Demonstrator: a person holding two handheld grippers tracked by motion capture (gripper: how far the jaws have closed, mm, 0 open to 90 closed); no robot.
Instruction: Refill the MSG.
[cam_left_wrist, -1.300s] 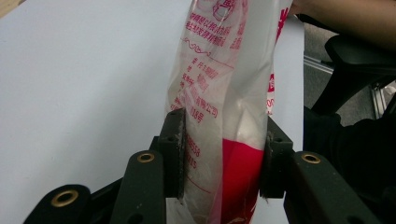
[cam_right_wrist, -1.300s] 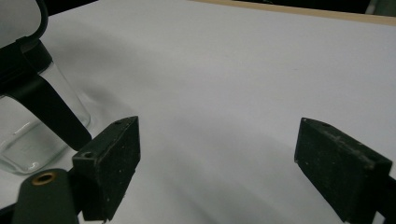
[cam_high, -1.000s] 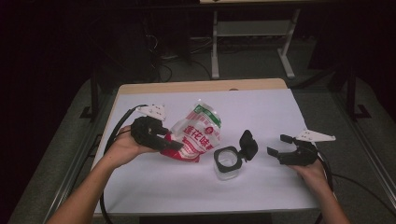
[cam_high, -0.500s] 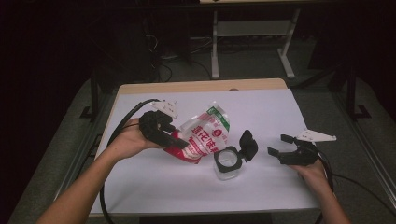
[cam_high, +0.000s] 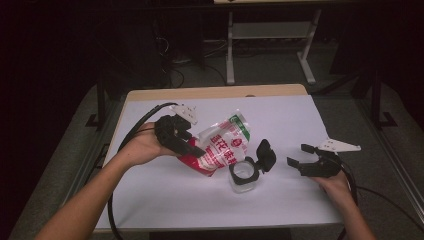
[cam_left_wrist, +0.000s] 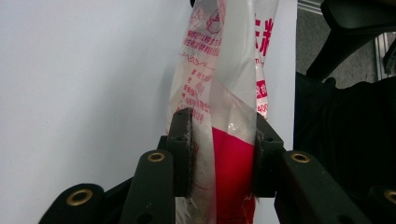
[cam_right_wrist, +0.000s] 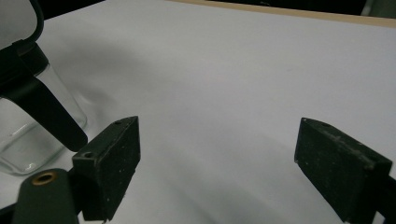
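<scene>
A clear plastic bag (cam_high: 222, 145) with red print and red contents is lifted off the white table (cam_high: 280, 115), tilted with its top toward the right. My left gripper (cam_high: 197, 150) is shut on its lower part; in the left gripper view the pads press the bag (cam_left_wrist: 224, 70) from both sides, and the jaws have just been closing further on it. A clear jar (cam_high: 245, 176) with a black flip lid (cam_high: 266, 155) standing open sits just right of the bag. My right gripper (cam_high: 298, 159) rests open on the table right of the jar, nothing between its fingers.
The right gripper view has the jar (cam_right_wrist: 28, 140) at its left edge and bare white table ahead. Cables trail from both grippers off the front edge. Metal stand legs (cam_high: 270, 45) stand on the dark floor behind the table.
My left hand has risen and turned with the bag, whose top has swung rightward over the jar's side. The right gripper and the jar have stayed put.
</scene>
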